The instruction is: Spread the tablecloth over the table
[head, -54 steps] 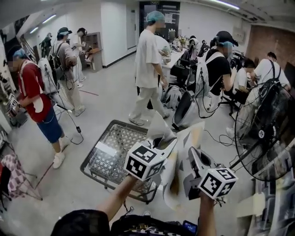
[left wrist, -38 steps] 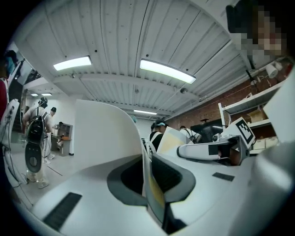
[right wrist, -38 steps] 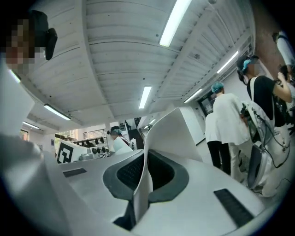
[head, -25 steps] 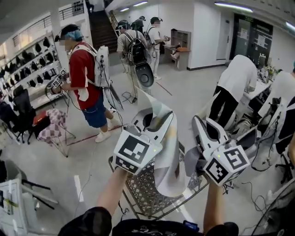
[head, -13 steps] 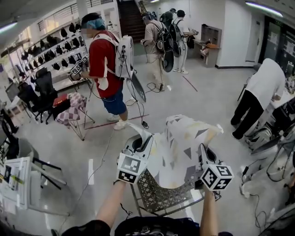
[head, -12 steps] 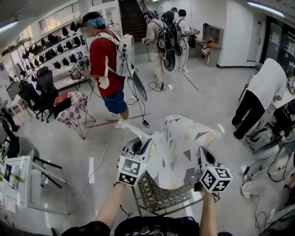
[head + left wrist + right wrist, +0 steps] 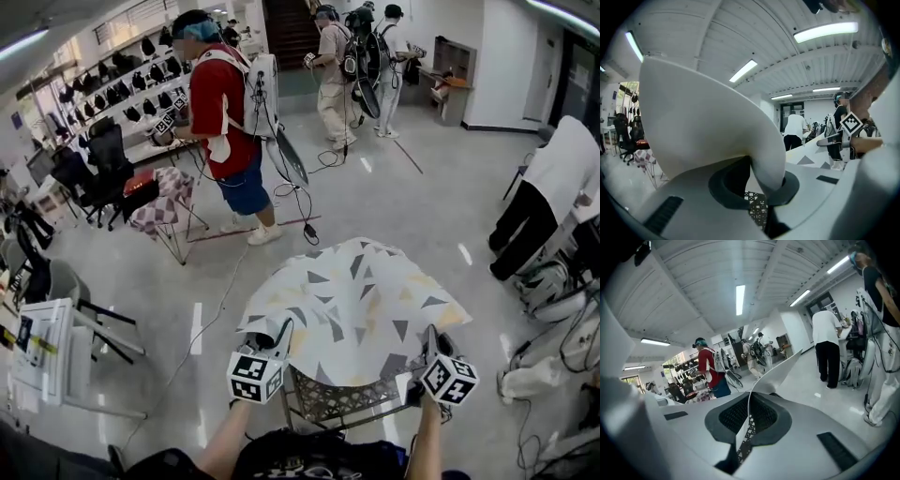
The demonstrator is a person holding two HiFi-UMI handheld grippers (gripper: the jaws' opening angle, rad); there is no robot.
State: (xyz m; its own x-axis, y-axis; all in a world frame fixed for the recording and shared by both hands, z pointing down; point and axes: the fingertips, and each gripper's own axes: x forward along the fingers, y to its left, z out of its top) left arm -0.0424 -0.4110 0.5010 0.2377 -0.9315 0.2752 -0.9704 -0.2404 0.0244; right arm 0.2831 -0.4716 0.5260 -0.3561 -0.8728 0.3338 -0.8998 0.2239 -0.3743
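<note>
Head view: tablecloth (image 7: 352,305), pale with grey and yellow triangles, lies domed over the metal mesh surface (image 7: 323,405). It covers most of the top; mesh shows only along the near edge. Left gripper (image 7: 279,330) pinches the near left corner, right gripper (image 7: 430,335) the near right corner, both low at the cloth's near hem. Beyond, a person in a red shirt (image 7: 222,98) stands on the grey floor beside a chair draped in checked fabric (image 7: 161,192).

Left gripper view: left gripper (image 7: 763,202) is closed on the tablecloth (image 7: 708,122). A thick white fold rises out of the dark pads and curls over the upper jaw. A sliver of the mesh surface (image 7: 757,207) shows just behind the pads. The right gripper (image 7: 843,136) is seen across the patterned cloth.

Right gripper view: right gripper (image 7: 749,423) is clamped on a thin edge of tablecloth (image 7: 776,373), which stands up from the pads to a pointed corner.
</note>
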